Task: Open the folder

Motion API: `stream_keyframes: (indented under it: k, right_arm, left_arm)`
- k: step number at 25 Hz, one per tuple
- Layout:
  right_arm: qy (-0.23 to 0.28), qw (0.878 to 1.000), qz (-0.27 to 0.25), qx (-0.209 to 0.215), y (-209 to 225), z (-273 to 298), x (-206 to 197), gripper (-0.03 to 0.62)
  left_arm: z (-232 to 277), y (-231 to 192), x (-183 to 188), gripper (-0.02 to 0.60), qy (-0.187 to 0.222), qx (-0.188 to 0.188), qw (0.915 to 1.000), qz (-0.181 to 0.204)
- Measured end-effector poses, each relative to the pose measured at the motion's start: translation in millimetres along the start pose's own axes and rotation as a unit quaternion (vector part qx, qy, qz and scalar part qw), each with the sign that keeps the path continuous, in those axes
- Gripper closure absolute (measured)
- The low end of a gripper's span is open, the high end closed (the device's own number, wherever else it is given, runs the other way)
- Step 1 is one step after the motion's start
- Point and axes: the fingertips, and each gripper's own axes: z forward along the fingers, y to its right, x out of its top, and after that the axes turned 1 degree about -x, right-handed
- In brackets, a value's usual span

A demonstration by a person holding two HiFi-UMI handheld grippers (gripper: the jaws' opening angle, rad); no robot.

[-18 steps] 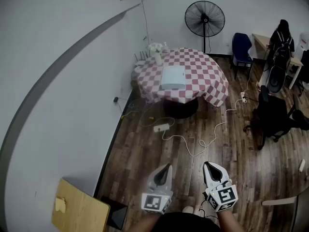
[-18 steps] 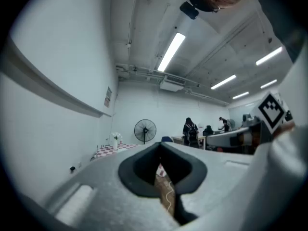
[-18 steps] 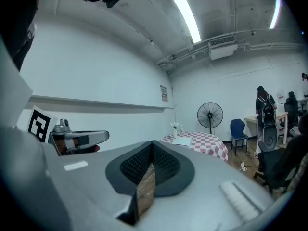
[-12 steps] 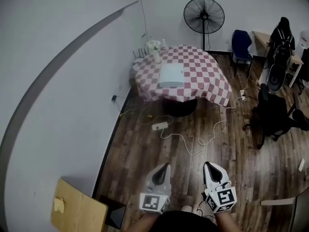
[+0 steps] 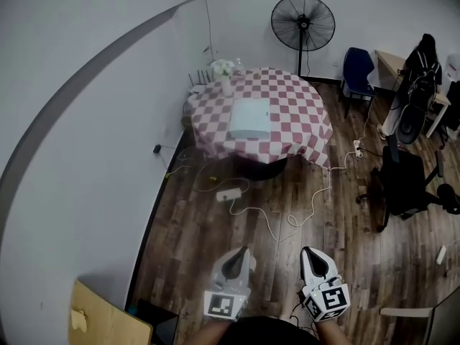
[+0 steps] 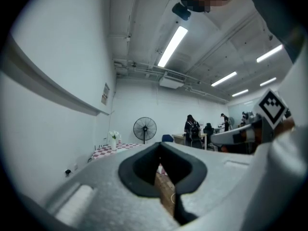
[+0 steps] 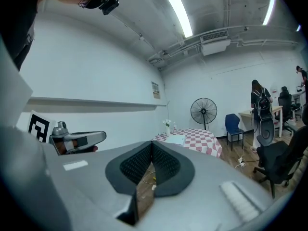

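A pale blue-white folder [image 5: 250, 118] lies shut and flat on a round table with a red-and-white checked cloth [image 5: 302, 113], far across the room by the wall. In the right gripper view the folder [image 7: 175, 139] is small and distant. Both grippers are held low at the head view's bottom edge, far from the table. My left gripper [image 5: 239, 254] and my right gripper [image 5: 310, 254] are side by side, both pointing toward the table. Each is shut with nothing between its fingers, as the left gripper [image 6: 160, 146] and right gripper [image 7: 152, 144] show in their own views.
A vase of white flowers [image 5: 224, 74] stands at the table's far left. A power strip [image 5: 228, 194] and white cables [image 5: 287, 218] trail over the wood floor between me and the table. A standing fan [image 5: 302, 24], blue chair [image 5: 357, 70] and black office chair [image 5: 402, 182] are to the right.
The head view has shifted a little: the table sits slightly lower and more to the left, and the wooden board at bottom left has slid down. Both grippers keep their pose.
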Motion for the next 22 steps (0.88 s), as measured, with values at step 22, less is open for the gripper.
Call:
stream_keyframes:
  k: [22]
  right_arm:
    - [-0.04, 0.999, -0.008, -0.037, 70, 341, 52, 0.591]
  left_arm:
    - [258, -252, -3, 0.577, -0.022, -0.044, 0.9984, -0.027]
